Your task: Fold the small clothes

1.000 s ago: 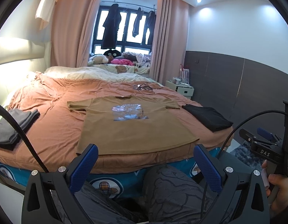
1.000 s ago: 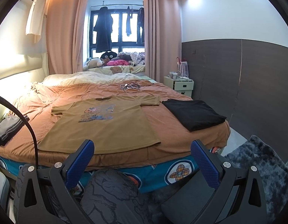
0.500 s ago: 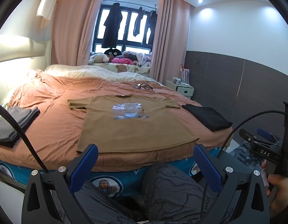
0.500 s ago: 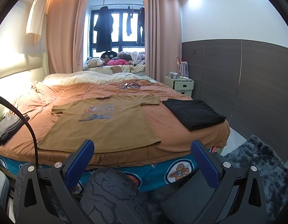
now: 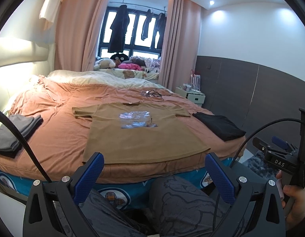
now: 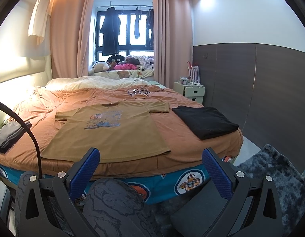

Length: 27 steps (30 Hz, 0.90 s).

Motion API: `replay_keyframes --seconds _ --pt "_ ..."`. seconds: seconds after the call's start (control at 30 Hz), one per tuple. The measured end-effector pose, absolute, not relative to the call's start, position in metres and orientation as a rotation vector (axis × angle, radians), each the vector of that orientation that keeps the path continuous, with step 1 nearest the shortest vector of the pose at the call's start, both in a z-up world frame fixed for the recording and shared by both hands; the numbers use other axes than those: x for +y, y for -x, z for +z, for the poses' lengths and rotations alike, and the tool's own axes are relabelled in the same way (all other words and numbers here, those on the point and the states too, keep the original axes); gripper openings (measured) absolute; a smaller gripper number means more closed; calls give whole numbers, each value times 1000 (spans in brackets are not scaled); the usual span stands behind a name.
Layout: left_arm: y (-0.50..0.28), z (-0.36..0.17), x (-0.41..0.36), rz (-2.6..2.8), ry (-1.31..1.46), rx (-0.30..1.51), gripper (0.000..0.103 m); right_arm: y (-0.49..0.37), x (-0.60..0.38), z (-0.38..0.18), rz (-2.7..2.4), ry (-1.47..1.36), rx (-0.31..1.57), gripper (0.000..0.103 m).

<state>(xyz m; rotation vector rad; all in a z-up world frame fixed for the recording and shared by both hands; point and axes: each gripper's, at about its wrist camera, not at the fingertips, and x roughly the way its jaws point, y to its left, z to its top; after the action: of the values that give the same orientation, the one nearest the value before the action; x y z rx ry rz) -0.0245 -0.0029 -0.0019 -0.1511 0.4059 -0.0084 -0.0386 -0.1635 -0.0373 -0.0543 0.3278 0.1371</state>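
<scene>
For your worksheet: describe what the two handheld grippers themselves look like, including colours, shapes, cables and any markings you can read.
Each gripper, left gripper and right gripper, has a black angular frame with silver bolts and two splayed fingers faced with textured blue pads. A black cable curves up from the left side. In the left wrist view, the right gripper's black body bears white "DAS" lettering.

The bed (image 5: 59, 138) wore a rumpled rust-orange cover, and a tan T-shirt (image 5: 140, 136) lay spread flat on it, print up, hem near the foot edge. A folded black garment (image 6: 204, 121) sat at its right side, a grey folded stack (image 5: 13, 134) at the left, and tangled cables (image 5: 153, 94) beyond the collar.
</scene>
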Motion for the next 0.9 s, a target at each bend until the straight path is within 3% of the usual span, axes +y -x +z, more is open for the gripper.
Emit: replay_keyframes --seconds 0.9 --pt "-7 8 25 53 150 384 103 -6 -157 -36 178 45 331 103"
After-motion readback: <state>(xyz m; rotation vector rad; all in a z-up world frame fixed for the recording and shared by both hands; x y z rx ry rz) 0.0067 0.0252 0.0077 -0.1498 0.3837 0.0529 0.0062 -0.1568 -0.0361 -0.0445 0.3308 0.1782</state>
